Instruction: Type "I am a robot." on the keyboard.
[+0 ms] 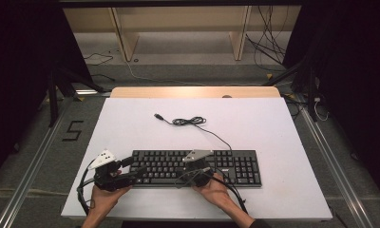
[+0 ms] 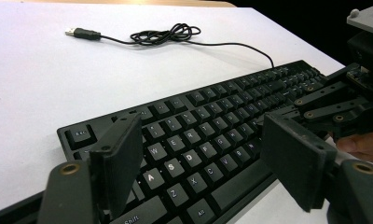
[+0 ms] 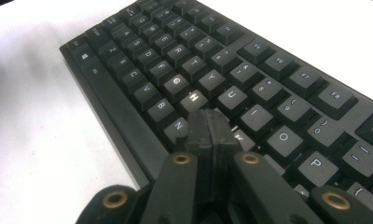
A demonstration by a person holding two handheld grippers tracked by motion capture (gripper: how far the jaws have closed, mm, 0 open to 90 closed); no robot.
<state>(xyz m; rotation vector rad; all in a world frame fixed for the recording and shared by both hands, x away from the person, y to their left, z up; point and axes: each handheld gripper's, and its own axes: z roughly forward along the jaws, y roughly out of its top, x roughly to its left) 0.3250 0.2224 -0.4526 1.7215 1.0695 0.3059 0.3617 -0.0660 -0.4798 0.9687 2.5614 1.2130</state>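
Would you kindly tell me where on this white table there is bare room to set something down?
The white table is bare along its left side and right of the keyboard. The far strip is free except where the coiled cable and USB plug lie. The near edge is crowded: the left gripper and right gripper work over the keys.

Matt black plastic on smooth white board

The keyboard [image 2: 208, 140] is matt black plastic with slightly shiny keys; the table [image 1: 273, 137] top is smooth, matt white, edged in pale wood.
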